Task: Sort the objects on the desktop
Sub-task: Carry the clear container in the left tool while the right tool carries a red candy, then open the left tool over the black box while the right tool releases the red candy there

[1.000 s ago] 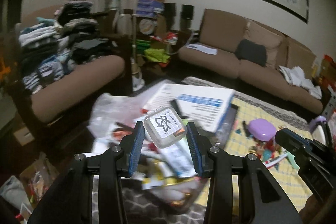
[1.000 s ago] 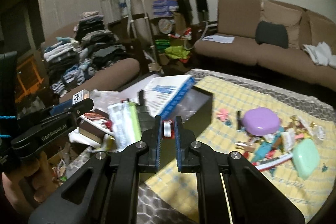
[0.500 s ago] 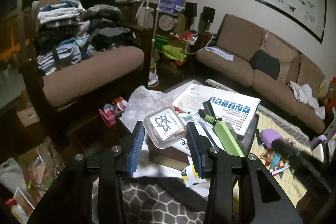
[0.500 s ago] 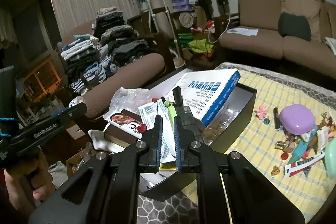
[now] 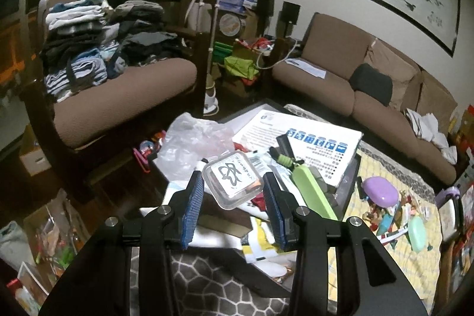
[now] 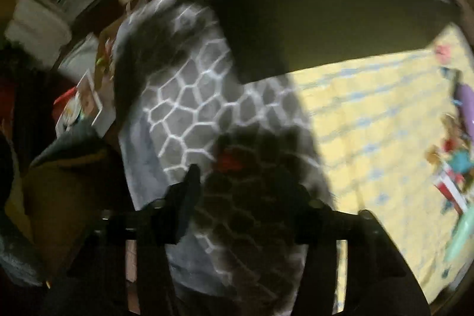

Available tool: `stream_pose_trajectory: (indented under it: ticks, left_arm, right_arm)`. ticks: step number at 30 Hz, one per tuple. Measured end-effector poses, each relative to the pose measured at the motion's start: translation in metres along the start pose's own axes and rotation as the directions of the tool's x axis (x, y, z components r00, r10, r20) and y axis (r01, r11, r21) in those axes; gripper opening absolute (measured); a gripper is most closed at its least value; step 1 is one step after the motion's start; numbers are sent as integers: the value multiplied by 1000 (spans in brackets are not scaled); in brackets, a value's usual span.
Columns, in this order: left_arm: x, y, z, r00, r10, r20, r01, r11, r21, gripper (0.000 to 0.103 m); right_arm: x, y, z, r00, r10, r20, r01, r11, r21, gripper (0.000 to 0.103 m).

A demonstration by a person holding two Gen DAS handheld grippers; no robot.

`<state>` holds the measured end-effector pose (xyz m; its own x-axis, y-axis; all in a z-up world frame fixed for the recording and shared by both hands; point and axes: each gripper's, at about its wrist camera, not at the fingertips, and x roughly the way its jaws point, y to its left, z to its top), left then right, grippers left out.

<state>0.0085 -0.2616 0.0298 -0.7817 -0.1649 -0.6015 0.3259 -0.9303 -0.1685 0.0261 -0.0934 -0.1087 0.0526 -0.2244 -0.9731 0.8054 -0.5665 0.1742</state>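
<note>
A: How are things held?
B: The clear case (image 5: 233, 180) is clamped in the left gripper (image 5: 234, 206), poised over the black box (image 5: 349, 182), which lies ahead.
A: The right gripper (image 6: 237, 182)?
B: Opening above the hexagon mat (image 6: 189, 96); something red (image 6: 229, 157) is seen blurred between the jaws.

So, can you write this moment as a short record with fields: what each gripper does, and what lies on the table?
left gripper: fingers closed on a small clear case with a white label, above the black box
right gripper: fingers opening, pointing down at the grey honeycomb cloth; small red thing between them, blurred, grip unclear
black box contents: white booklet, green case, papers
yellow cloth: purple case, small toys
</note>
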Motion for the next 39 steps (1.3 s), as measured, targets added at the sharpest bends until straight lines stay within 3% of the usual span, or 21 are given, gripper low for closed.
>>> stream_pose_trajectory:
  ticks: [4, 6, 7, 9, 11, 13, 14, 16, 19, 20, 22, 23, 28, 31, 36, 39]
  left_arm:
    - [-1, -7, -1, 1000, 5, 8, -5, 1000, 29, 42]
    - [-2, -6, 0, 1000, 6, 9, -6, 1000, 25, 42]
    - [-1, -5, 0, 1000, 7, 7, -7, 1000, 22, 42]
    - [-2, -3, 0, 1000, 14, 8, -14, 1000, 22, 42]
    - [-3, -1, 1, 1000, 18, 11, -18, 1000, 21, 42]
    - [-3, 1, 2, 1000, 18, 14, -19, 1000, 16, 42]
    - [-3, 1, 2, 1000, 18, 14, -18, 1000, 18, 42]
    - [-2, 1, 2, 1000, 21, 11, -21, 1000, 23, 42]
    - [-1, 0, 2, 1000, 1, 2, -1, 1000, 18, 42]
    - [-1, 1, 2, 1000, -17, -2, 17, 1000, 6, 42]
    - [-1, 4, 3, 998, -68, -8, 68, 997, -31, 42]
    - [-1, 4, 3, 997, -72, -6, 72, 997, -31, 42]
    - [5, 1, 0, 998, -54, -34, 53, 999, -5, 42]
    - [10, 2, -2, 994, -83, -68, 81, 996, -28, 42]
    - [16, -2, -5, 986, -127, -109, 124, 992, -38, 42]
    - [19, -3, -6, 984, -120, -129, 115, 992, -52, 43]
  right_arm:
    - [31, 12, 11, 996, 8, -87, -13, 998, -56, 38]
    - [44, 12, 12, 990, -39, -136, 30, 997, -67, 20]
    - [49, 9, 9, 986, -31, -164, 23, 998, -54, 20]
    - [35, 2, 3, 993, -1, -120, -2, 1000, -24, 20]
    - [6, -10, -1, 1000, -5, -14, 6, 1000, 14, 20]
    - [-43, -28, -5, 983, -67, 169, 53, 995, 90, 20]
    - [-66, -35, -7, 961, -113, 254, 82, 988, 130, 20]
    - [-107, -42, -12, 888, -195, 417, 116, 971, 208, 20]
    - [-162, -48, -16, 721, -242, 650, 59, 955, 291, 20]
    - [-170, -46, -11, 688, -220, 691, 22, 959, 284, 20]
    - [-173, -42, 1, 661, -185, 727, -16, 965, 261, 20]
    - [-171, -41, 7, 662, -179, 728, -22, 966, 257, 20]
    - [-137, -28, 40, 746, -152, 648, -10, 971, 238, 20]
    - [-127, -19, 50, 771, -159, 617, 24, 975, 221, 20]
    - [-116, -12, 47, 770, -145, 621, 6, 975, 220, 20]
    - [-117, -20, 44, 766, -155, 623, -15, 966, 259, 31]
